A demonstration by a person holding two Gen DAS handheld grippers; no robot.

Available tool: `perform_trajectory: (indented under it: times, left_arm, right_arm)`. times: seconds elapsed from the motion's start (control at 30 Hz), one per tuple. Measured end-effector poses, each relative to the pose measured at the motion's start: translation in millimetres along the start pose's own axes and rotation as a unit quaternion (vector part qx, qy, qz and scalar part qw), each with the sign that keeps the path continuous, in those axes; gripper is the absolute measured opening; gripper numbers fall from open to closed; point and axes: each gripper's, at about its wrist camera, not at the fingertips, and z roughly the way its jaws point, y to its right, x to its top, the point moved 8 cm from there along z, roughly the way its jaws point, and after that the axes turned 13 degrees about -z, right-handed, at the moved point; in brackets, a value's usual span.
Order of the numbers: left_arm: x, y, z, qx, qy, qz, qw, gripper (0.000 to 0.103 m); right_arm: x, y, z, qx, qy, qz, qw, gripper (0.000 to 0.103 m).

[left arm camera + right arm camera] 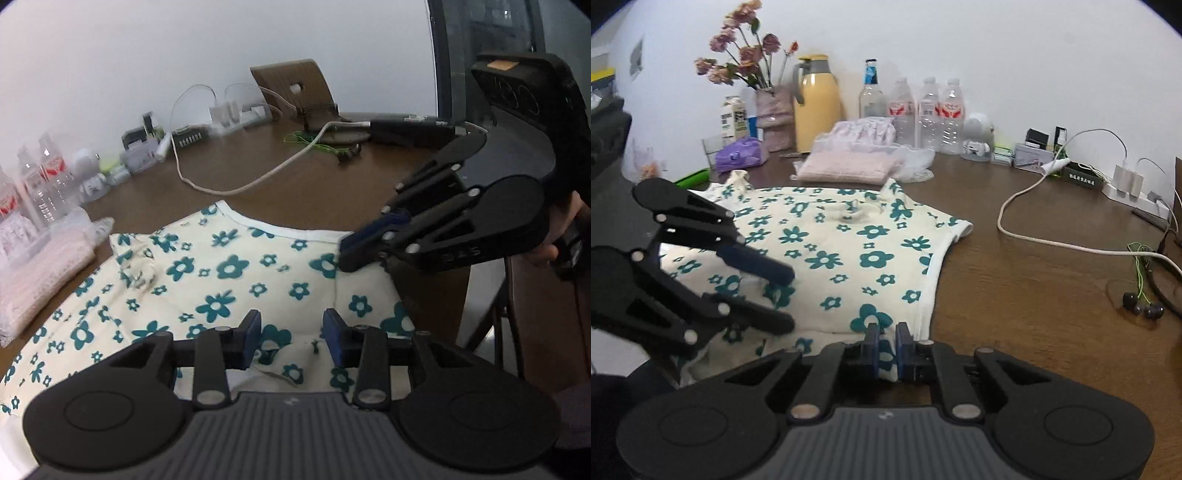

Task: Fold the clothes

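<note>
My right claw (886, 354) pinches the floral shirt (831, 251) hem; my left claw (291, 338), spread above the cloth, could bunch the fold beneath it.

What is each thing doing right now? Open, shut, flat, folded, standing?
Shirt: spread on the table, corner pinched.
Right gripper: shut on the shirt.
Left gripper: open, over the shirt.
Pink cloth: folded.
Water bottles: upright, capped.
Flask: upright, lid on.

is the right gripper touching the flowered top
Touching. The right wrist view shows the right gripper with its blue pads pinched on a fold of the flowered top.
</note>
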Motion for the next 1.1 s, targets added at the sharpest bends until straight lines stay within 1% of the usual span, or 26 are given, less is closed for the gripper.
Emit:
perform_trajectory:
  times: [0.07, 0.17, 0.2, 0.27, 0.3, 0.33, 0.4, 0.47, 0.53, 0.6, 0.63, 0.7, 0.73, 0.8, 0.83, 0.87, 0.9, 0.97, 1.0, 1.03, 1.1]
  left_arm:
    - [-5, -4, -5, -0.016, -0.006, -0.001, 0.9999, 0.039]
    - [-10, -12, -11, -0.031, -0.003, -0.001, 0.9995, 0.040]
    - [-10, -13, -11, -0.033, -0.001, -0.001, 0.9995, 0.040]
    - [-9, -14, -10, -0.031, 0.000, -0.002, 0.9995, 0.040]
    - [-6, -11, -10, -0.028, 0.002, -0.006, 0.9996, 0.040]
    - [-5, -10, -8, -0.023, 0.002, -0.006, 0.9997, 0.043]
    - [-3, -13, -6, -0.012, 0.001, -0.013, 0.9998, 0.047]
    - [-1, -17, -7, -0.011, -0.005, -0.028, 0.9995, 0.047]
    - [-1, -26, -17, -0.016, 0.000, -0.045, 0.9988, 0.048]
    - [4, -48, -27, 0.002, 0.017, -0.065, 0.9977, 0.047]
    - [6, -60, -32, 0.012, 0.026, -0.076, 0.9967, 0.047]
    - [11, -89, -30, 0.056, 0.032, -0.116, 0.9911, 0.047]
    - [14, -99, -24, 0.071, 0.027, -0.136, 0.9878, 0.047]
    - [17, -120, -8, 0.085, 0.016, -0.188, 0.9784, 0.047]
    - [19, -130, 0, 0.091, 0.011, -0.213, 0.9727, 0.047]
    - [21, -139, 8, 0.090, 0.008, -0.242, 0.9661, 0.047]
    - [21, -144, 12, 0.088, 0.008, -0.262, 0.9610, 0.043]
    - [20, -149, 16, 0.083, 0.009, -0.280, 0.9563, 0.012]
    - [18, -147, 18, 0.087, 0.006, -0.274, 0.9577, 0.002]
    - [16, -146, 19, 0.091, 0.004, -0.268, 0.9591, 0.002]
    - [15, -146, 13, 0.114, 0.019, -0.252, 0.9608, 0.002]
  right_arm:
    - [7, 5, -3, 0.011, 0.008, 0.007, 1.000, 0.006]
    - [35, 24, 10, -0.008, 0.028, 0.002, 1.000, 0.009]
    - [44, 30, 24, -0.003, 0.027, 0.004, 1.000, 0.009]
    - [60, 41, 53, 0.011, 0.023, 0.009, 1.000, 0.005]
    - [67, 47, 70, 0.004, 0.011, 0.019, 1.000, 0.005]
    - [68, 53, 82, -0.007, -0.004, 0.025, 1.000, 0.005]
    - [67, 63, 104, -0.029, -0.033, 0.033, 0.999, 0.000]
    - [64, 68, 104, -0.030, -0.033, 0.042, 0.998, 0.000]
    - [59, 70, 100, -0.034, -0.034, 0.053, 0.997, 0.000]
    - [61, 70, 96, -0.044, -0.025, 0.050, 0.997, 0.000]
    - [62, 71, 94, -0.049, -0.021, 0.048, 0.997, 0.002]
    - [67, 81, 95, -0.067, -0.014, 0.065, 0.996, 0.004]
    - [68, 86, 99, -0.071, -0.017, 0.076, 0.994, 0.009]
    - [68, 94, 108, -0.073, -0.029, 0.093, 0.993, 0.011]
    - [66, 94, 112, -0.072, -0.035, 0.094, 0.992, 0.009]
    - [64, 94, 116, -0.070, -0.040, 0.093, 0.992, 0.006]
    - [64, 93, 117, -0.074, -0.040, 0.086, 0.993, 0.004]
    - [63, 92, 117, -0.087, -0.043, 0.080, 0.992, 0.002]
    - [63, 91, 116, -0.093, -0.046, 0.074, 0.992, 0.002]
    - [65, 85, 110, -0.107, -0.045, 0.055, 0.992, 0.003]
    - [70, 74, 96, -0.140, -0.043, 0.011, 0.989, 0.009]
